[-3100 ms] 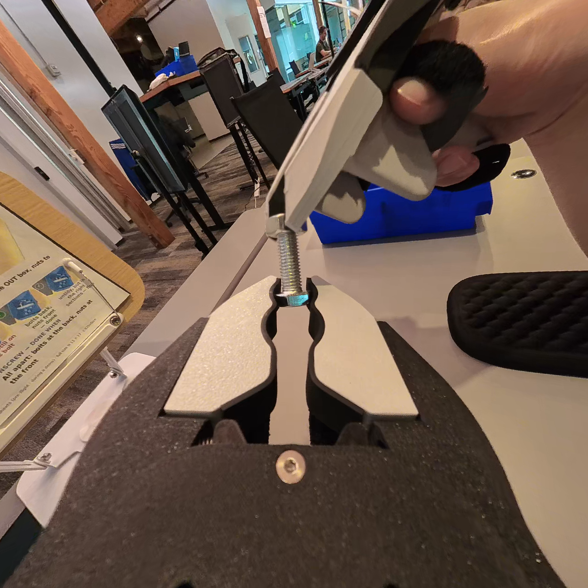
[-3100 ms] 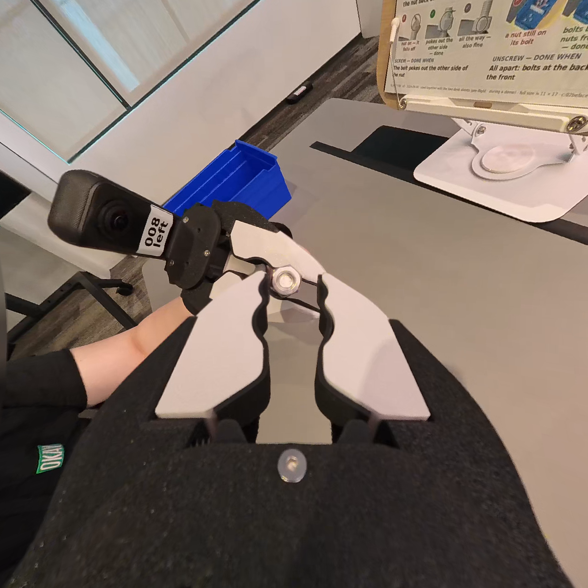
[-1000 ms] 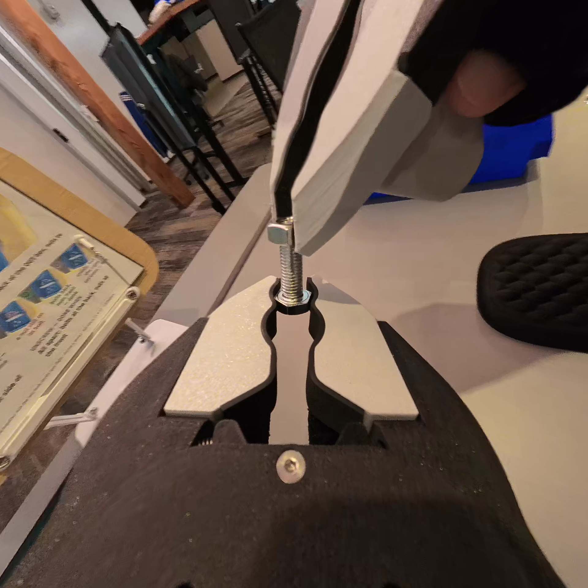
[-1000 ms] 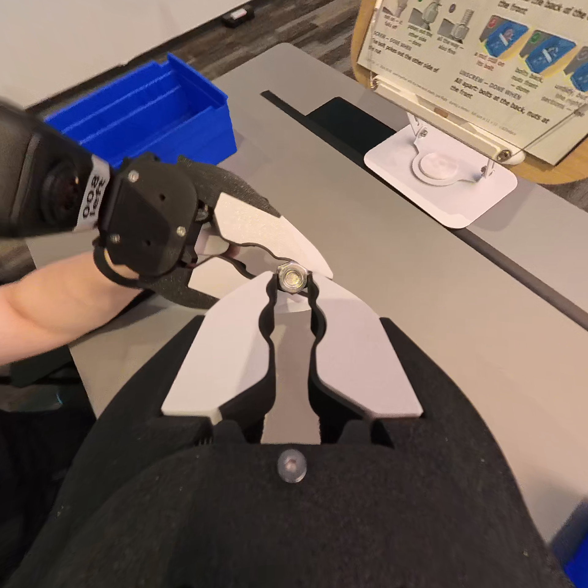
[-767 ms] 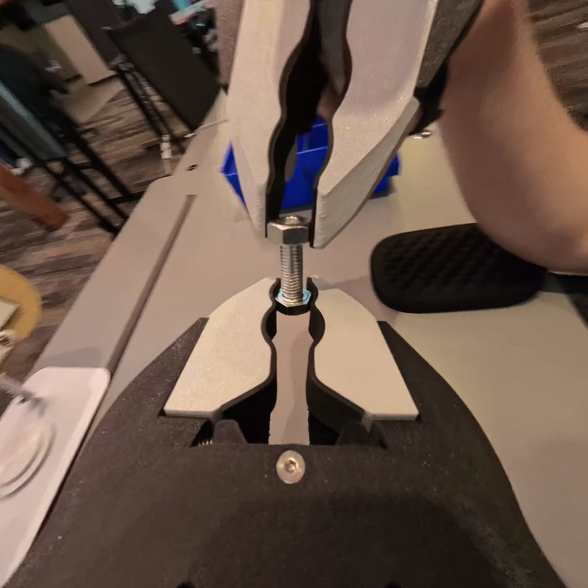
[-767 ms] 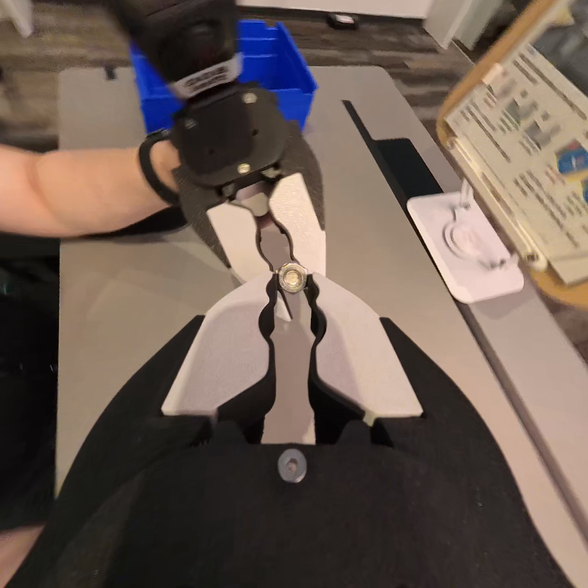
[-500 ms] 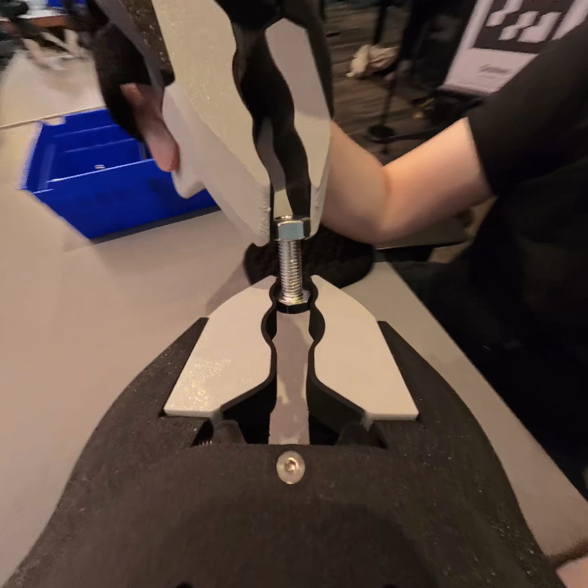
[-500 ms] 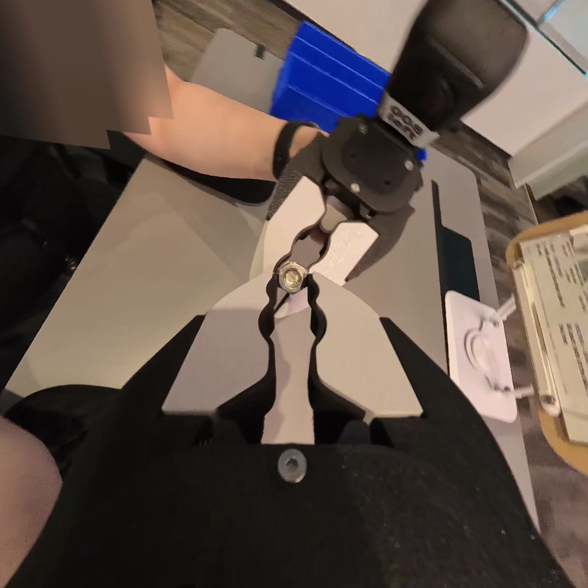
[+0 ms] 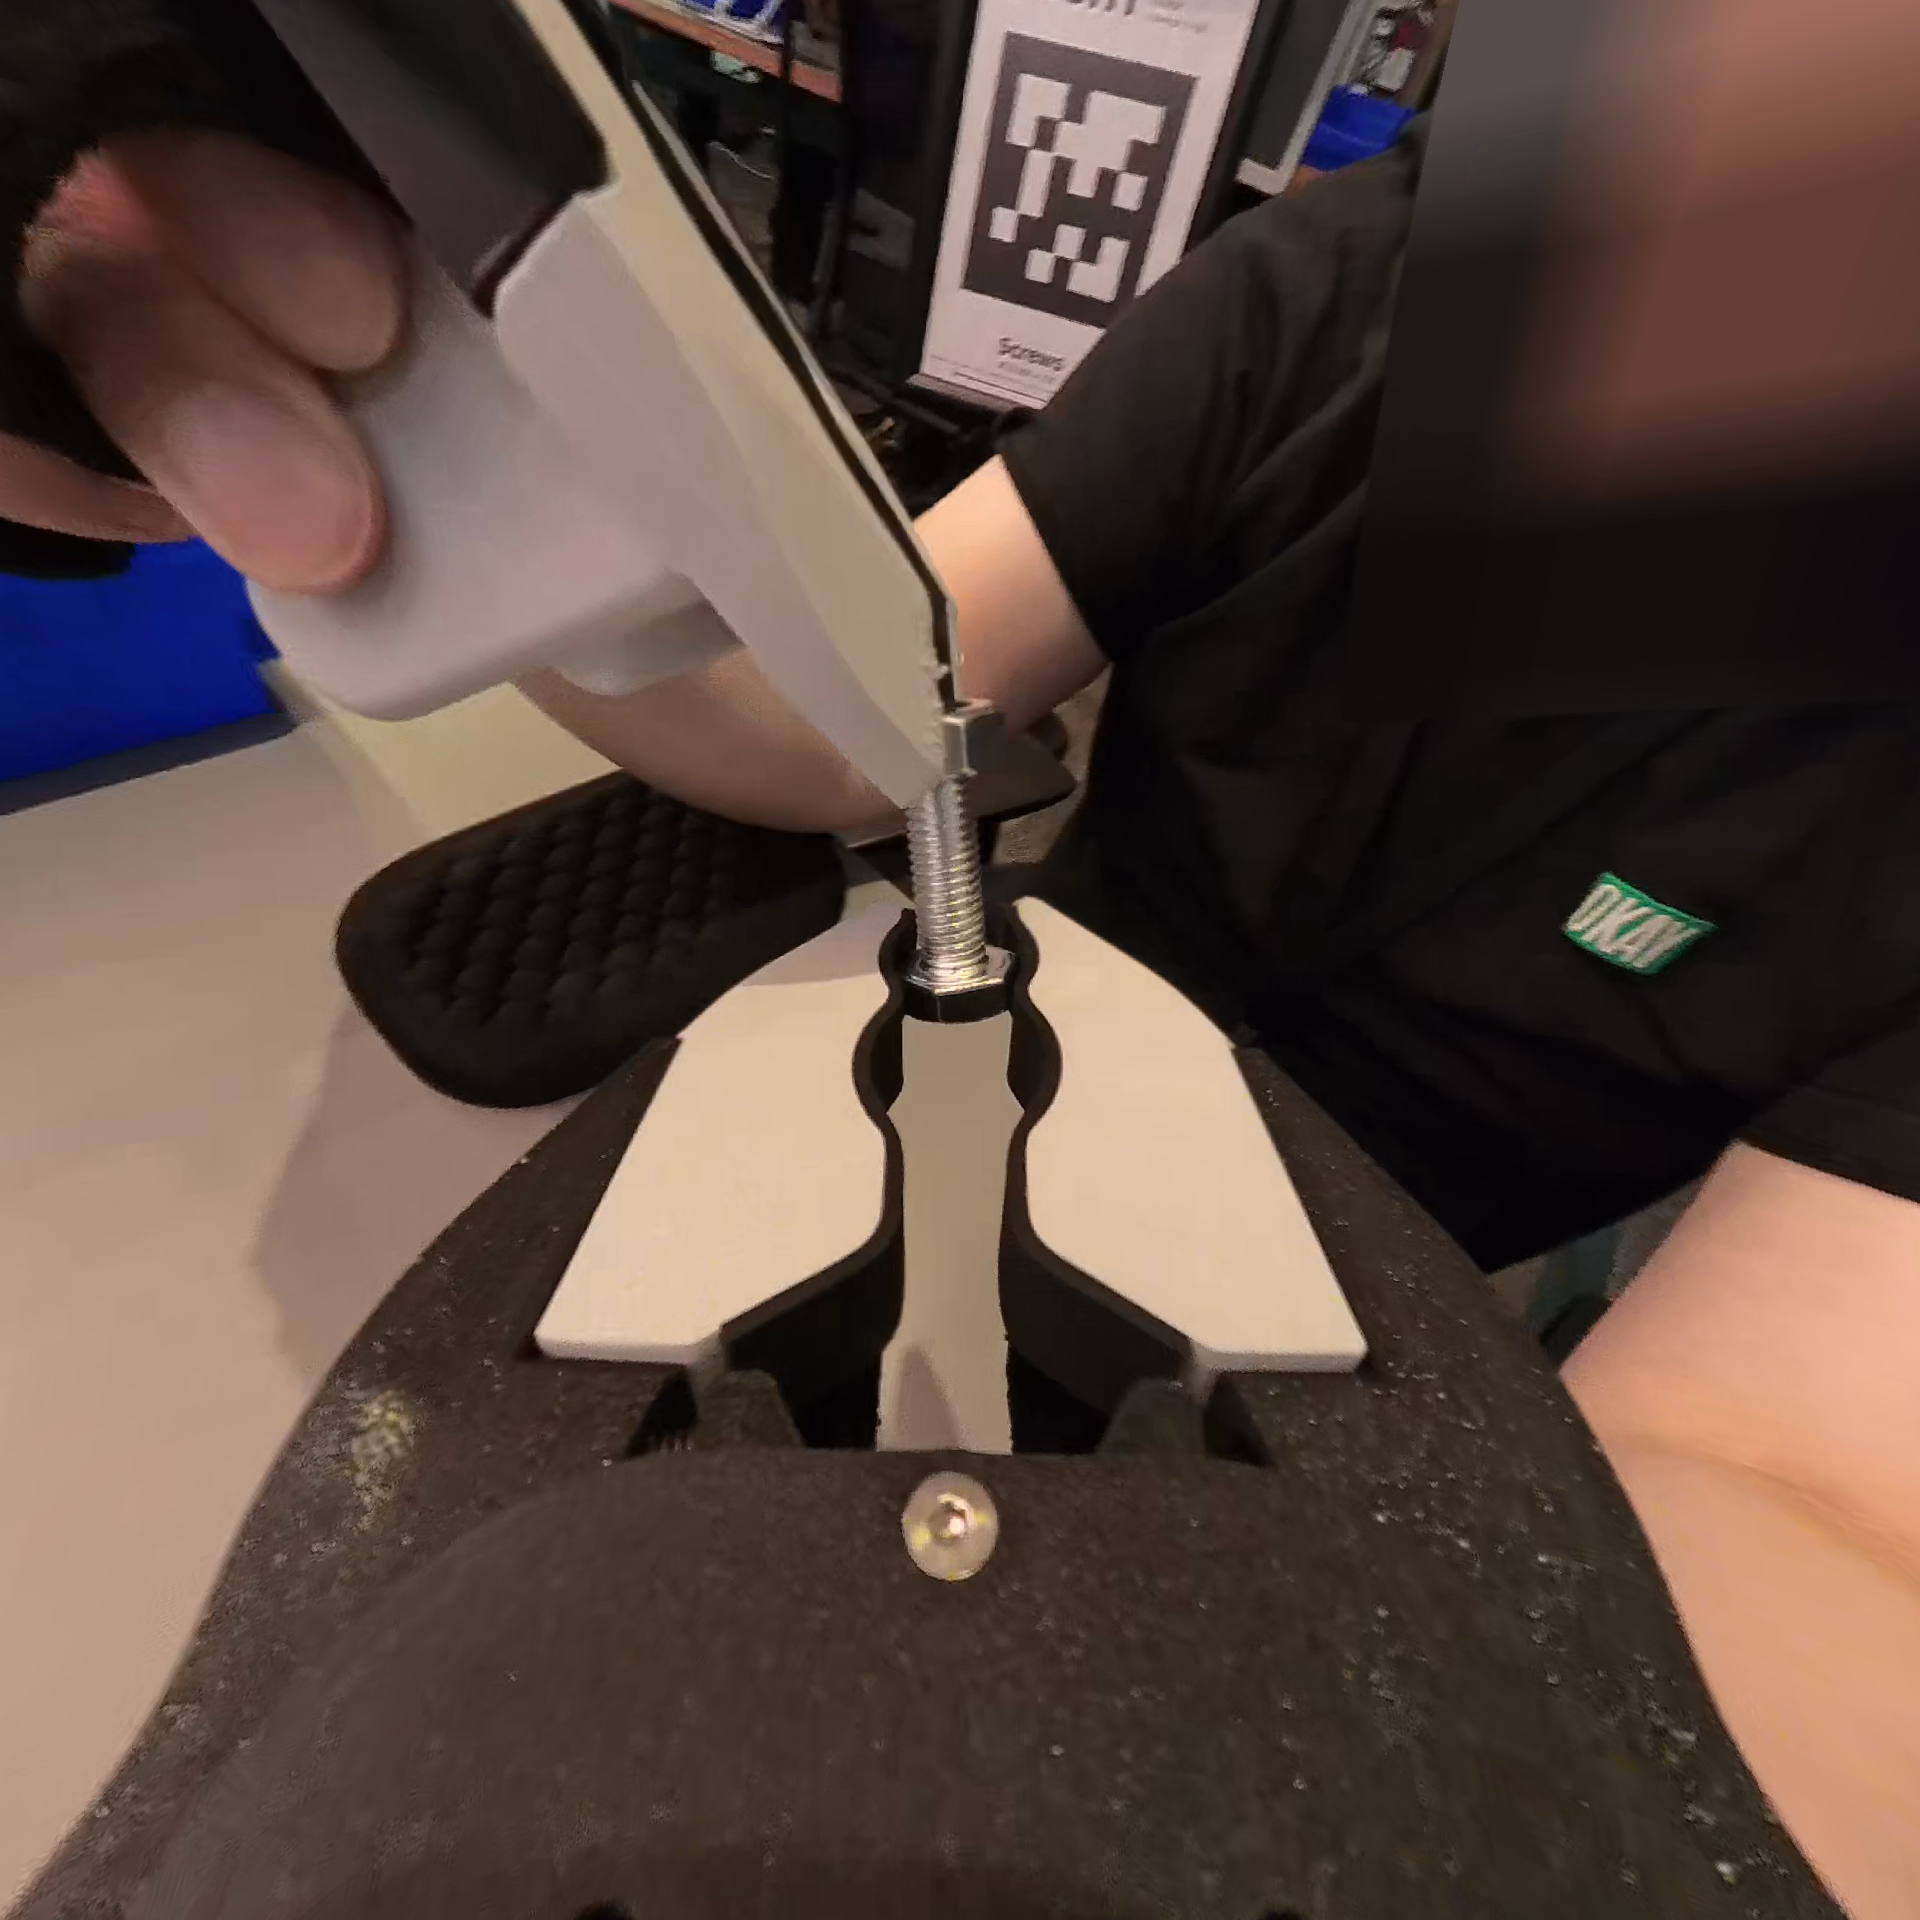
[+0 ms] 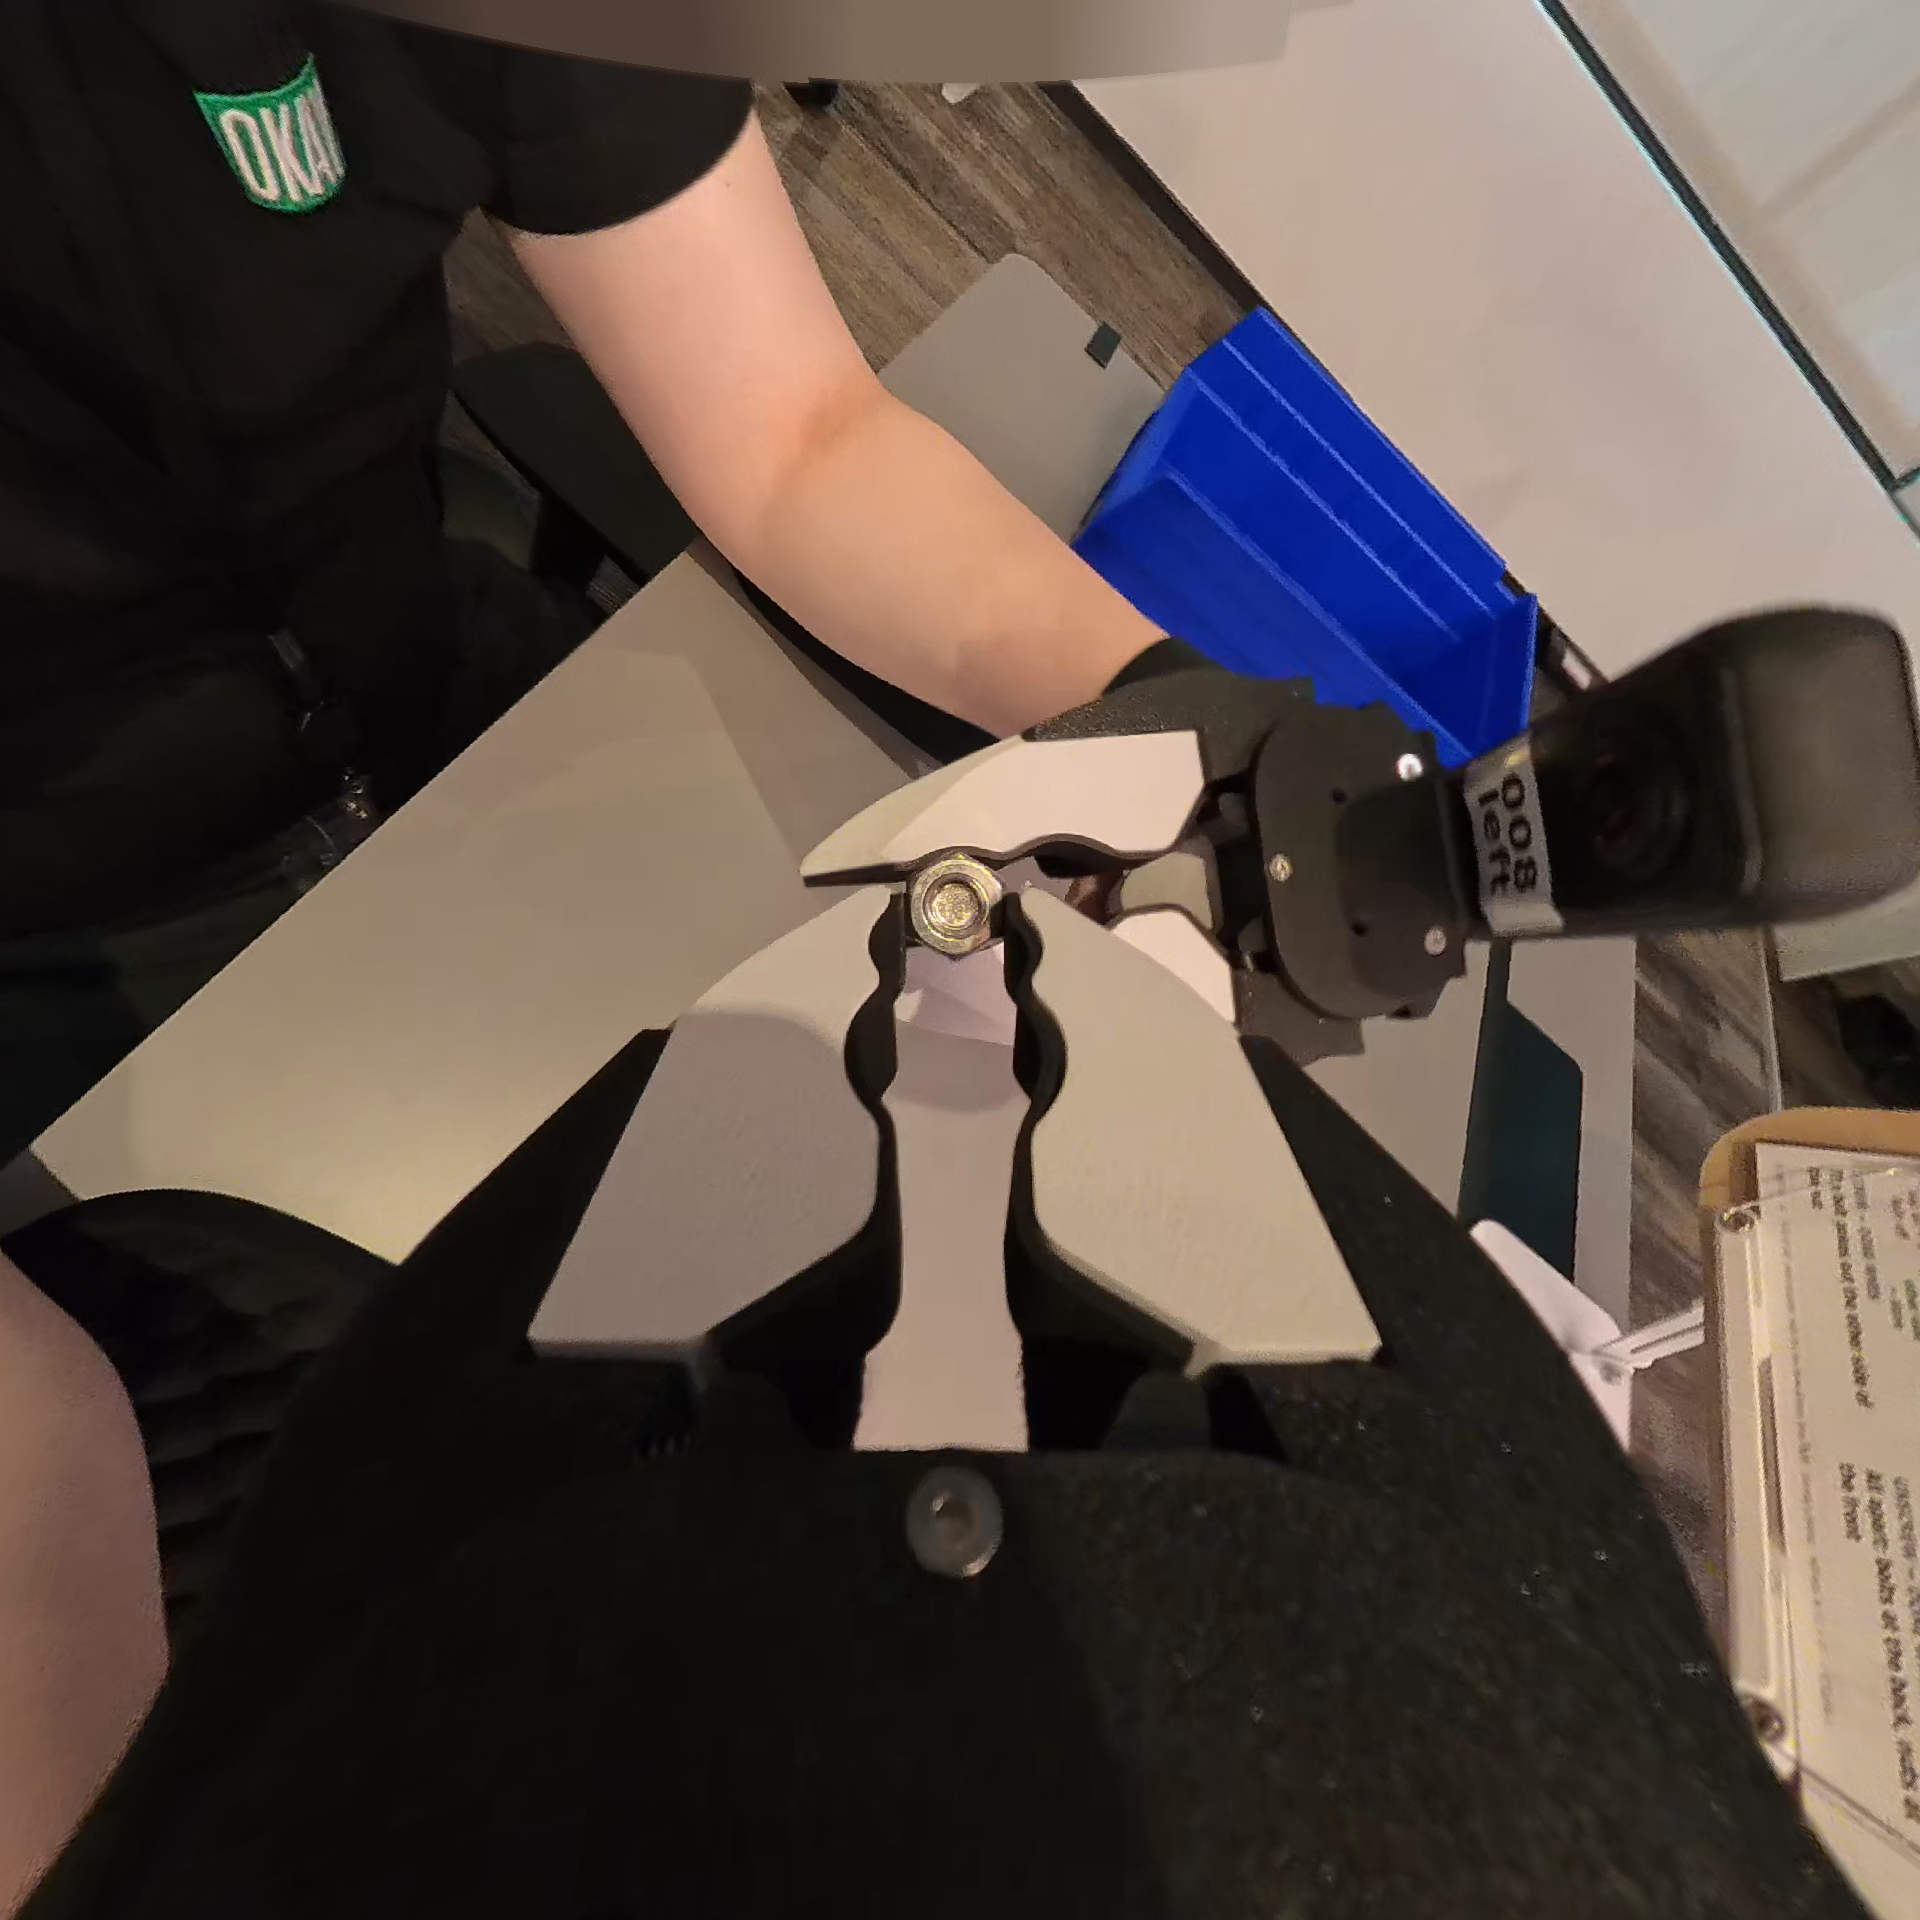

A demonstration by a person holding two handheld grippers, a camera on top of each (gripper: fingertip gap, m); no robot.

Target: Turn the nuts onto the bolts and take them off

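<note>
Left gripper (image 9: 954, 982) jaws narrow, clamped on the hex piece at the lower end of the bolt (image 9: 940, 883); nut or bolt head there, can't tell. Threaded shaft stands nearly upright out of the jaws, tilted slightly, held above the table (image 9: 156, 987). Right gripper (image 10: 954, 914) jaws also narrow, pinching the hex nut (image 10: 953, 912) at the shaft's top end; in the right wrist view the shaft end shows in the middle of the nut. In the left wrist view the right gripper comes in from upper left, bare fingers (image 9: 260, 436) of the hand wrapped on its grip. Black textured pad (image 9: 582, 935) lies on the table behind the bolt. Blue bin (image 10: 1309, 540) sits at the table's far edge, sign on a white stand (image 10: 1829, 1403) to the right.
</note>
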